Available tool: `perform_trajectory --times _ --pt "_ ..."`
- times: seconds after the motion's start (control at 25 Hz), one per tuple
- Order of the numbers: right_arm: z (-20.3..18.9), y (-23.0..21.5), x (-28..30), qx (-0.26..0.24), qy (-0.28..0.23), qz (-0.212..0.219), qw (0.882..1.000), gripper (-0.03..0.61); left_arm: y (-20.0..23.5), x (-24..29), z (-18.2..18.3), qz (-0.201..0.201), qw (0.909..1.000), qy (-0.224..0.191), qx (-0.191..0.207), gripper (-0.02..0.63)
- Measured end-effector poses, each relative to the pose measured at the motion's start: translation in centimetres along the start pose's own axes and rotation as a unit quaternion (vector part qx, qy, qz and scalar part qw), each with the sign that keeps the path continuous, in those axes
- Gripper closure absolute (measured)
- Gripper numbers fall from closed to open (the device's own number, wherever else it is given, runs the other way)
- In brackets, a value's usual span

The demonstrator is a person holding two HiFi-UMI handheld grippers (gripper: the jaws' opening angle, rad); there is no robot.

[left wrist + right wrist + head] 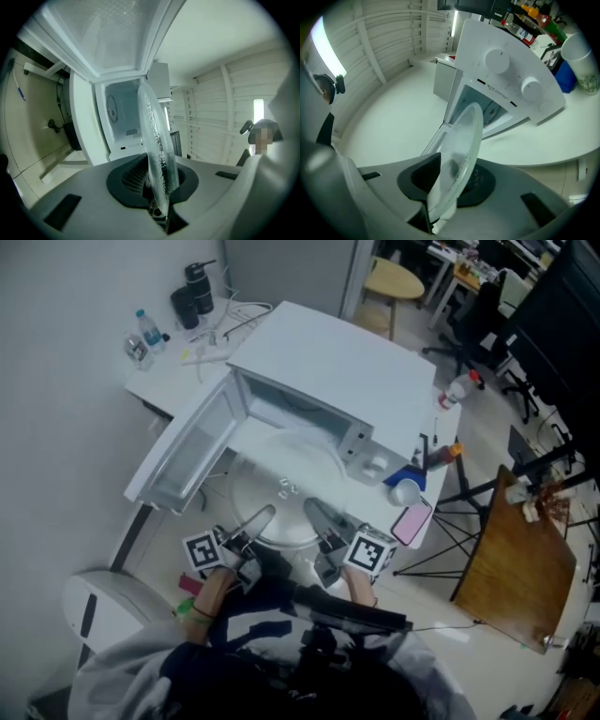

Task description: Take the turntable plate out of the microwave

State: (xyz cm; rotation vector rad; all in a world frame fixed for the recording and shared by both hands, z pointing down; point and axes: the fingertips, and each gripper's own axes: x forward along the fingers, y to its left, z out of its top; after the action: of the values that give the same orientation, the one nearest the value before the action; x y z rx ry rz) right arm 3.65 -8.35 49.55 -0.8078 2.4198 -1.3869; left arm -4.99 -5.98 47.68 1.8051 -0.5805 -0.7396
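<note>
While left tongs [260,518] and right tongs [317,513] each pinch its rim, glass turntable plate [281,486] hangs before open microwave [328,367].

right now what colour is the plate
The plate is clear, colourless glass. It shows best in the left gripper view.

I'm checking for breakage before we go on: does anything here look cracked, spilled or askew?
Nothing stands out. The glass turntable plate looks whole, held in front of the open microwave by the left hand-held gripper and right hand-held gripper at its near rim. No spill shows.
</note>
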Motion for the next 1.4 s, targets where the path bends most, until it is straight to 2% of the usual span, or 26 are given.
perform_trajectory --times 0.2,0.6,0.84,0.96,1.2,1.4 --pt "-1.1 0.4 -4.2 0.0 0.021 0.011 1.0 0.492 -1.4 -0.4 -4.4 0.013 0.9998 -0.015 0.003 0.581" --pt "-3.6 1.5 -9.1 0.001 0.055 0.055 0.997 0.492 -3.2 -2.5 -10.2 0.031 0.9979 -0.051 0.024 0.581" --pt "-5.0 2.4 -10.1 0.012 0.071 0.077 0.994 0.492 -4.2 -3.8 -11.6 0.045 0.9962 -0.067 0.033 0.581" --pt "-5.1 2.2 -10.5 0.017 0.072 0.074 0.994 0.492 -4.4 -3.7 -12.0 0.048 0.9959 -0.068 0.034 0.581" --pt "-4.6 2.3 -11.8 0.013 0.062 0.088 0.994 0.492 -5.2 -2.8 -13.0 0.045 0.9968 -0.058 0.032 0.581" --pt "-4.0 2.1 -12.7 0.013 0.049 0.07 0.996 0.492 -5.1 -1.9 -13.5 0.041 0.9978 -0.039 0.035 0.581"
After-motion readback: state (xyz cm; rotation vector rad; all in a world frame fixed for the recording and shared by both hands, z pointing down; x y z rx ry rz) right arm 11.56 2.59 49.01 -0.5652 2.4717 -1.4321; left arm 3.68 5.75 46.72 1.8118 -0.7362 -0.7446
